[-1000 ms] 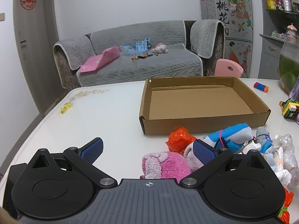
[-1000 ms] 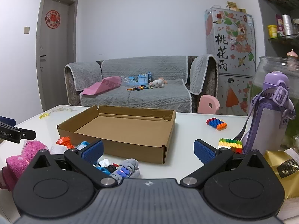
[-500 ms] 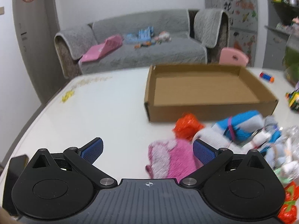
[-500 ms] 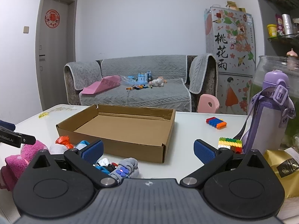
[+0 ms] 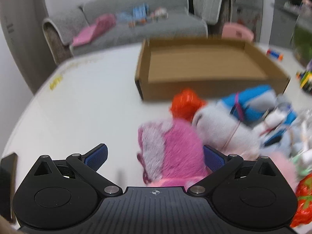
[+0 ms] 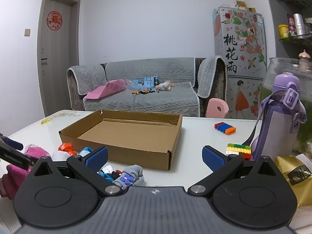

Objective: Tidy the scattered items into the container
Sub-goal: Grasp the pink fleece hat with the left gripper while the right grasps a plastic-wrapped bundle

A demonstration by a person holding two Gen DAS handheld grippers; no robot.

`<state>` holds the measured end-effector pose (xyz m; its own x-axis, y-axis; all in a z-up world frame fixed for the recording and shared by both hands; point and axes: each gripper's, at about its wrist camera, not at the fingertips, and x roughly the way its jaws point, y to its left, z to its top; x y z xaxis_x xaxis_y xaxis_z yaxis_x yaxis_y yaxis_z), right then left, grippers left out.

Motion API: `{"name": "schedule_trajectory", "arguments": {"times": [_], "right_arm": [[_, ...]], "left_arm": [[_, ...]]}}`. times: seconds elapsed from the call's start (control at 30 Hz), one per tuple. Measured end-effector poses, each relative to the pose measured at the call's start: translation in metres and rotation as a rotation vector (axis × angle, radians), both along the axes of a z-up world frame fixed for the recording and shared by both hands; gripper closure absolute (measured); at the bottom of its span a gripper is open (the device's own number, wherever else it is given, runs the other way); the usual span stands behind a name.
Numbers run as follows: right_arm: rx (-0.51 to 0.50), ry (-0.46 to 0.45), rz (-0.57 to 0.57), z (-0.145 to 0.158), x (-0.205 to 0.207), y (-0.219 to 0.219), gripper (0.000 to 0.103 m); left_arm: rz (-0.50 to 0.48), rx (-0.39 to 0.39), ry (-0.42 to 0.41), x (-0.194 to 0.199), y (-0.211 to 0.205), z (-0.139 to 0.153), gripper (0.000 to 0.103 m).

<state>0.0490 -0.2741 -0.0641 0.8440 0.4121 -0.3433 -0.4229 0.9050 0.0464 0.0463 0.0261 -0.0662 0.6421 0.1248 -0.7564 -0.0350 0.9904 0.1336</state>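
left hand-held gripper (image 5: 155, 156) gapes wide around a pink fuzzy sock (image 5: 171, 150). right hand-held gripper (image 6: 155, 157) hangs wide, empty. closing off-centre could snag the neighbouring white sock (image 5: 220, 128).

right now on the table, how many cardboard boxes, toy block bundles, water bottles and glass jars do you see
cardboard box: 1
block bundles: 2
water bottle: 1
glass jar: 1
total: 5

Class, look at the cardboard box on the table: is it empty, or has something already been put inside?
Empty. Both wrist views show the cardboard box with a bare brown floor; the socks lie outside it on the table.
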Motion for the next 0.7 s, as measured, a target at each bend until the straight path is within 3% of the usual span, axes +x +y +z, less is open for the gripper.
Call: {"name": "schedule_trajectory", "arguments": {"times": [0.1,0.17,0.4,0.53,0.6,0.7], "right_arm": [[-0.015,0.001,0.014,-0.001,-0.001,0.001,0.001],[-0.040,0.011,0.015,-0.003,-0.001,0.003,0.001],[-0.161,0.070,0.042,-0.021,-0.011,0.007,0.008],[-0.260,0.097,0.044,-0.037,-0.020,0.011,0.026],[-0.263,0.122,0.053,-0.040,-0.019,0.011,0.033],[-0.227,0.161,0.058,-0.042,-0.021,0.008,0.033]], "left_arm": [[0.015,-0.033,0.118,0.014,0.009,-0.017,0.000],[0.023,-0.118,0.144,0.015,0.021,-0.022,0.000],[0.030,-0.123,0.106,0.007,0.030,-0.030,0.000],[0.026,-0.124,0.114,0.007,0.030,-0.027,0.000],[0.025,-0.123,0.114,0.008,0.028,-0.025,0.000],[0.018,-0.118,0.110,0.006,0.025,-0.024,0.001]]}}
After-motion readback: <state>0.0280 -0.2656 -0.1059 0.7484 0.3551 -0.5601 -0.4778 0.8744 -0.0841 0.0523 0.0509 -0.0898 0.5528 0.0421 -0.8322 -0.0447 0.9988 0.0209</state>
